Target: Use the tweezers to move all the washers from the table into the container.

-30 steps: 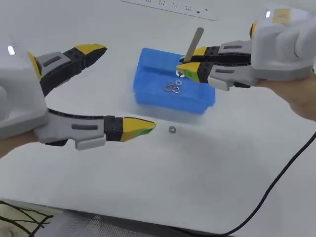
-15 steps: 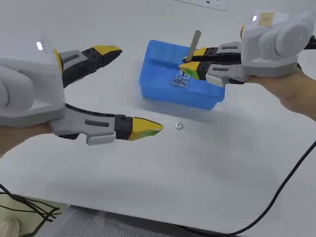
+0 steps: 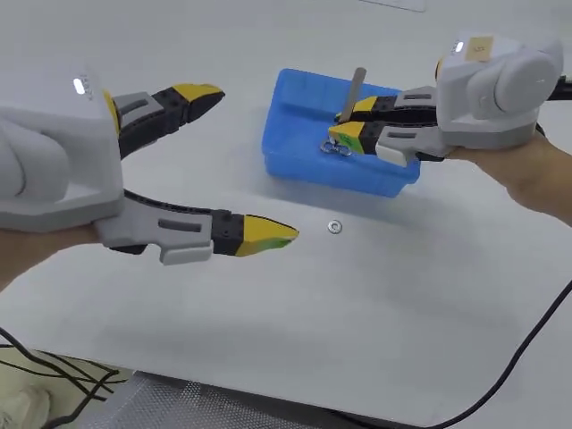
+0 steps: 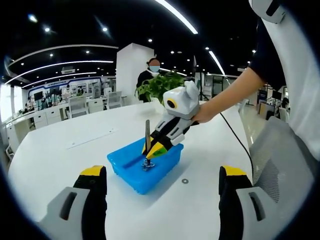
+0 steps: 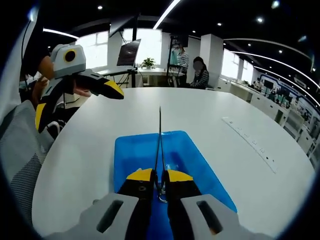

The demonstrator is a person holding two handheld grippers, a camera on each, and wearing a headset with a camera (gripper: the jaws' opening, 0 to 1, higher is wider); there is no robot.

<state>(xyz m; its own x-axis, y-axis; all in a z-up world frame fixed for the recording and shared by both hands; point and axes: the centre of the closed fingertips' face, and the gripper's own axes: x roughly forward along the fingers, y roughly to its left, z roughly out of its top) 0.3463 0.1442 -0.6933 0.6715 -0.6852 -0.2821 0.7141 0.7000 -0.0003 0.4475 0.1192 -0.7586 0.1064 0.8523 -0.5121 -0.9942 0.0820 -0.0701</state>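
The right gripper (image 3: pixel 344 131) pinches the tweezers (image 3: pixel 357 85) over the container (image 3: pixel 299 103); the left gripper (image 3: pixel 252 164) has its jaws wide; a washer (image 3: pixel 334 227) lies on the table (image 3: pixel 375 304).

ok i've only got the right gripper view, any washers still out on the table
Observer: Yes, one washer lies on the table, just outside the near wall of the blue container.
Operator: is the left claw near it
Observer: The left claw has its lower tip to the washer's left, apart from it.
Operator: any in the container yet
Observer: A small cluster of washers lies inside, beside the tips of the right claw, which is shut on the tweezers.
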